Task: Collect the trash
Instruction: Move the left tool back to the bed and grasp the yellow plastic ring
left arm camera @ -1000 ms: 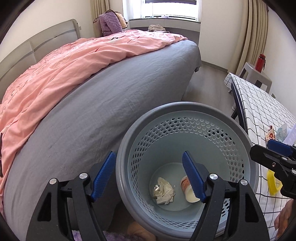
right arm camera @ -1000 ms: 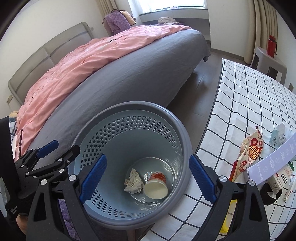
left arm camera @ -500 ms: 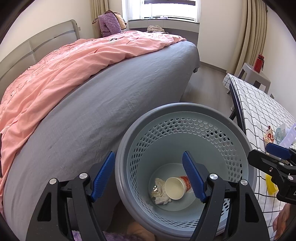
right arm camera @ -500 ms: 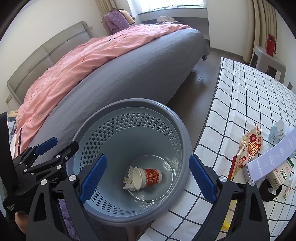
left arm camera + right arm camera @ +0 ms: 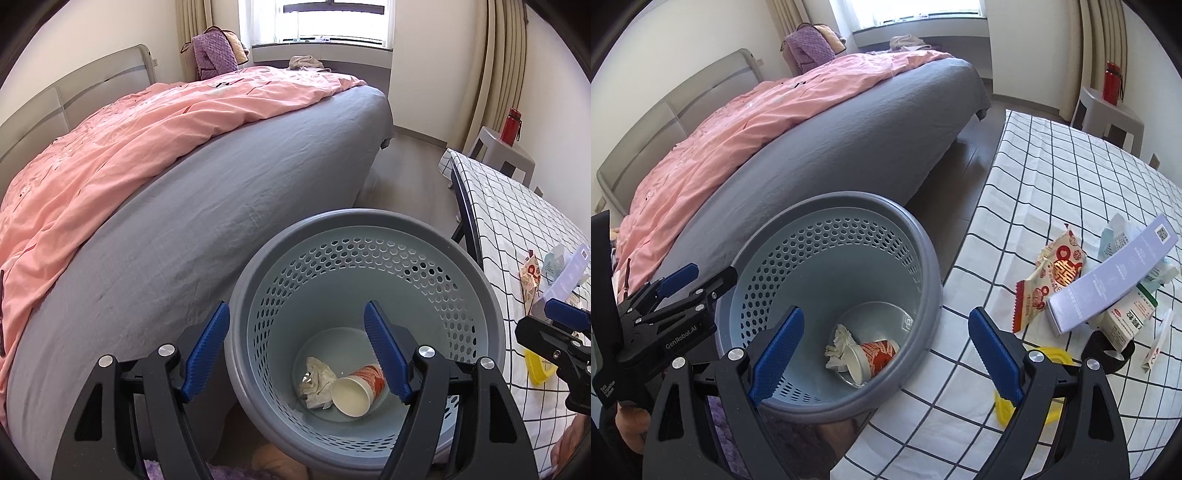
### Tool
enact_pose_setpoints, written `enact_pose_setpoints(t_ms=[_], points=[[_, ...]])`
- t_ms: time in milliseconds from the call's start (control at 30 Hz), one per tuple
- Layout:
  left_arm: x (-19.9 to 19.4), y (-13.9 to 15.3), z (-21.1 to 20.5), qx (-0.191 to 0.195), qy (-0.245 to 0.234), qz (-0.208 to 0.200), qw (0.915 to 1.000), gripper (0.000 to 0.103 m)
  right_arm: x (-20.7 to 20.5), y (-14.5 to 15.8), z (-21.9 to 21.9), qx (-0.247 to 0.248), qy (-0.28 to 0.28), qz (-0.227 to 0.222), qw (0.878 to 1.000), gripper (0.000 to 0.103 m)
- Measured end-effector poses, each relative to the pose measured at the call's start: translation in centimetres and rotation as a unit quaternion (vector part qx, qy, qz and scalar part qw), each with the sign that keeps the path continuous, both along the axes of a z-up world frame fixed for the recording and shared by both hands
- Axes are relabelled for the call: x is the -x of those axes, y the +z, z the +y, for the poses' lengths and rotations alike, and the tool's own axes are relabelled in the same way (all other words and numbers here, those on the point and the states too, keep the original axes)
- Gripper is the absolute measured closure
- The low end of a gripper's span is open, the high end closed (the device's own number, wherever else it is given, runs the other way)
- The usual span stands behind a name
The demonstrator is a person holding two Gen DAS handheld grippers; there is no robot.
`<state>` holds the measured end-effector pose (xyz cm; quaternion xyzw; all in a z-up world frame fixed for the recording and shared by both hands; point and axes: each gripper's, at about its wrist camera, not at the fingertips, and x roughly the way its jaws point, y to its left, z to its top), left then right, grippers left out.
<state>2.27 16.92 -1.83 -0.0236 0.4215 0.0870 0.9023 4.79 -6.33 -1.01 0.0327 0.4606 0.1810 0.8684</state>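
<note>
A grey perforated waste basket (image 5: 480,288) (image 5: 923,266) stands between the bed and the table. Inside lie a red-and-white paper cup (image 5: 356,389) (image 5: 873,358) on its side and a crumpled tissue (image 5: 316,376) (image 5: 840,345). My left gripper (image 5: 299,354) is open and empty, its jaws straddling the basket's near-left rim. My right gripper (image 5: 886,358) is open and empty, its jaws wide over the basket's right rim and the table edge. On the table lie a red-patterned snack wrapper (image 5: 1052,273), a pale purple box (image 5: 1115,273), a milk carton (image 5: 1126,321) and a yellow item (image 5: 1045,402).
A bed with a grey sheet (image 5: 221,206) and a pink duvet (image 5: 129,147) fills the left. The table has a white checked cloth (image 5: 1052,177). A grey stool (image 5: 1108,114) with a red bottle (image 5: 1112,82) stands at the far right by the curtains.
The paper cup has rolled in the basket bottom from mouth up to lying on its side against the tissue. My right gripper has swung right, so more of the table shows. Both grippers stay open.
</note>
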Motion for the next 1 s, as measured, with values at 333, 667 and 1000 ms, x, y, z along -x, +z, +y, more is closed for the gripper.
enact_pose_setpoints(t_ms=[333,667,1000], points=[[0.7,1.0,-1.4,-0.009,-0.013,-0.014,0.9998,0.031,2.9,0.5,-5.7,0.004,-0.055,0.005,0.998,0.014],[2.4,1.8,-5.3,-0.014,-0.07,-0.009,0.9974,0.031,6.0,0.8,-12.9,0.021,-0.113,0.009,0.993,0.014],[3.7,1.7,-11.3,0.011,-0.115,0.007,0.9933,0.031,7.6,1.4,-19.0,0.037,-0.147,0.005,0.988,0.014]])
